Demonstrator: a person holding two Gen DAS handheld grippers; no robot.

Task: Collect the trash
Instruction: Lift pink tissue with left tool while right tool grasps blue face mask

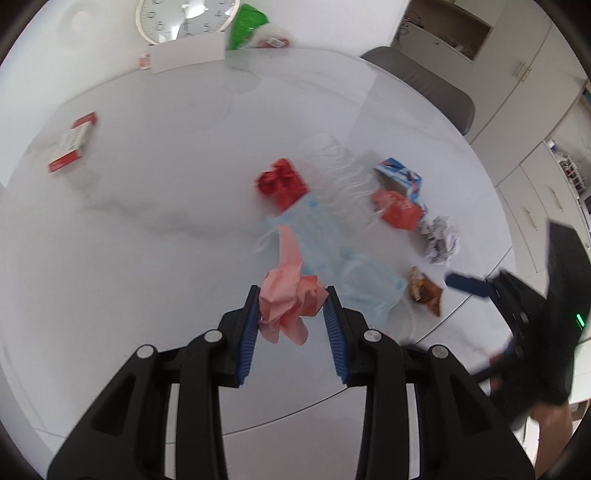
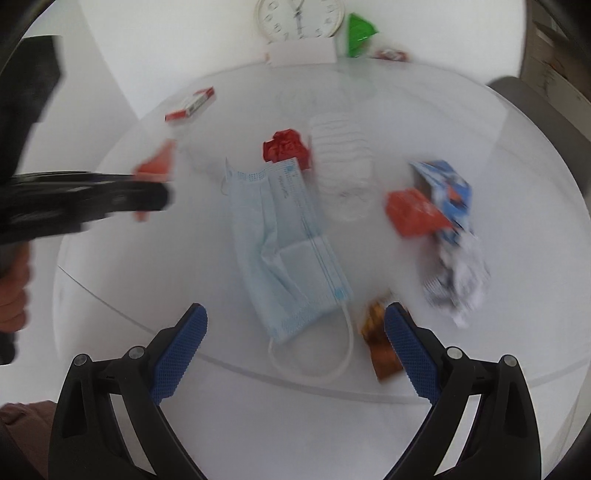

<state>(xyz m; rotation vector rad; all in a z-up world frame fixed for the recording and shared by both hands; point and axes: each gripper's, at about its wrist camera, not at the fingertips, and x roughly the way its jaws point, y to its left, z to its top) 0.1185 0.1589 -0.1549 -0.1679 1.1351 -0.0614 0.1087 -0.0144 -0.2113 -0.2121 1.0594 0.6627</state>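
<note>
My left gripper (image 1: 291, 295) is shut on a crumpled pink paper (image 1: 290, 291) and holds it above the round white table (image 1: 147, 229). It also shows in the right wrist view (image 2: 159, 166) at the left. My right gripper (image 2: 295, 314) is open and empty above the table's near edge. A light blue face mask (image 2: 284, 240) lies just ahead of it, also seen in the left wrist view (image 1: 332, 258). A brown wrapper (image 2: 380, 343) lies by the right finger. A red crumpled wrapper (image 2: 284, 147), a clear plastic cup (image 2: 343, 166), an orange-red packet (image 2: 413, 214), a blue carton (image 2: 447, 188) and crumpled printed paper (image 2: 458, 280) lie on the table.
A red and white box (image 1: 74, 142) lies at the far left of the table. A clock (image 1: 184, 16), a white card (image 1: 188, 53) and a green bag (image 1: 245, 26) stand at the back. A grey chair (image 1: 424, 85) and cabinets (image 1: 535, 177) are at the right.
</note>
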